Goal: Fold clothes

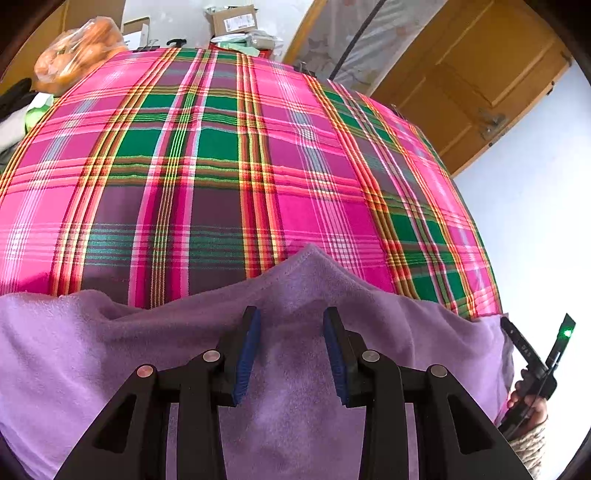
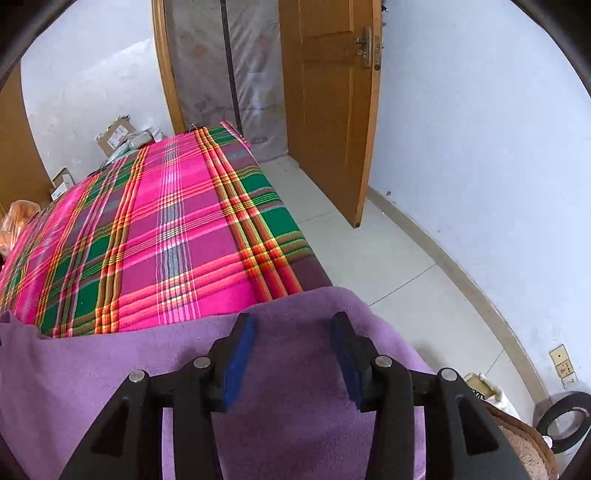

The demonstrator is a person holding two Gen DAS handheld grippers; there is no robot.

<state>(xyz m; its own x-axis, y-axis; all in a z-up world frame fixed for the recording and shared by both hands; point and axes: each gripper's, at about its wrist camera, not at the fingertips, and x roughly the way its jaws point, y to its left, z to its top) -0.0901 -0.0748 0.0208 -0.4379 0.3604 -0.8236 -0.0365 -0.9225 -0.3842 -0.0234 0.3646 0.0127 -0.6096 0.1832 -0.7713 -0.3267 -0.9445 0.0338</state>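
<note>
both grippers, left gripper (image 1: 291, 325) and right gripper (image 2: 291, 332), hover spread over the soft, floppy purple fleece garment (image 1: 295, 406); i'd pinch its far hem.

A cloth (image 1: 280, 387) lay across the near edge of the counter (image 1: 229, 177), its far edge bunched into a peak between the left gripper (image 1: 291, 317) fingers. The right gripper (image 2: 291, 321) hung over the cloth's right end, at the counter's right corner. A bag (image 1: 79, 51) sat at the far left corner, boxes (image 1: 232, 20) behind the far edge. A door (image 2: 328, 103) stood right of the counter.
</note>
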